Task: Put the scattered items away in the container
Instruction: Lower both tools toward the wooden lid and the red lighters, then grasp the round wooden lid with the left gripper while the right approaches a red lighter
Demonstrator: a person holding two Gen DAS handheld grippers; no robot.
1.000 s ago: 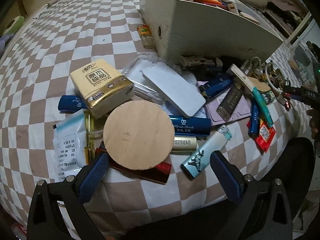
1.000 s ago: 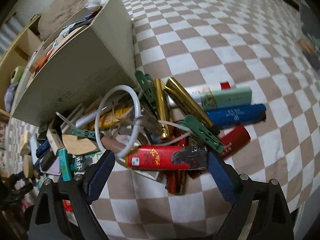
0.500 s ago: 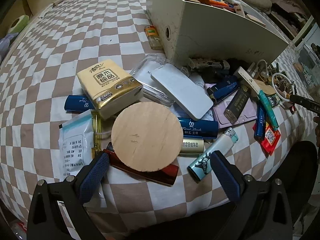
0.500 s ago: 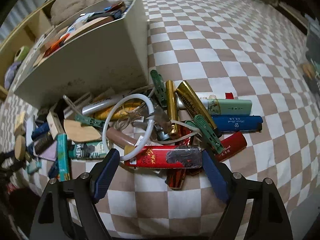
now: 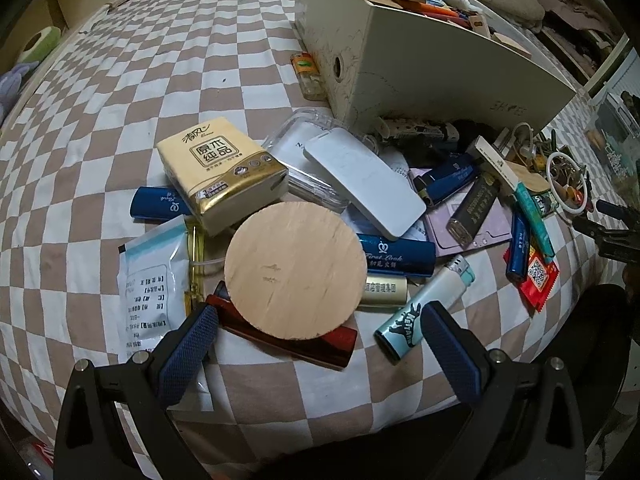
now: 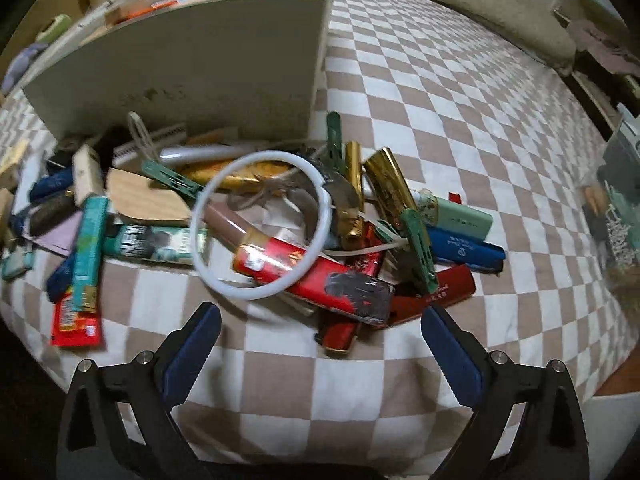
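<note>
Right gripper [image 6: 320, 336] jaws just opened, empty; white ring [image 6: 262, 224] overlaps red pack [image 6: 316, 276].

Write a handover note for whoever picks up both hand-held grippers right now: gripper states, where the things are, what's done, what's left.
Left hand-held gripper: open, empty, poised over the round wooden disc and the dark red box beneath it.
Right hand-held gripper: open, empty, its jaws have just been opening; it faces the white ring and the red packet lying through it.
Container: on the checkered bed cover, already holding some items.
Done: part of the clutter is inside.
Left: the whole pile in front of the container, including the tissue pack, the lighters and the green clips.
</note>
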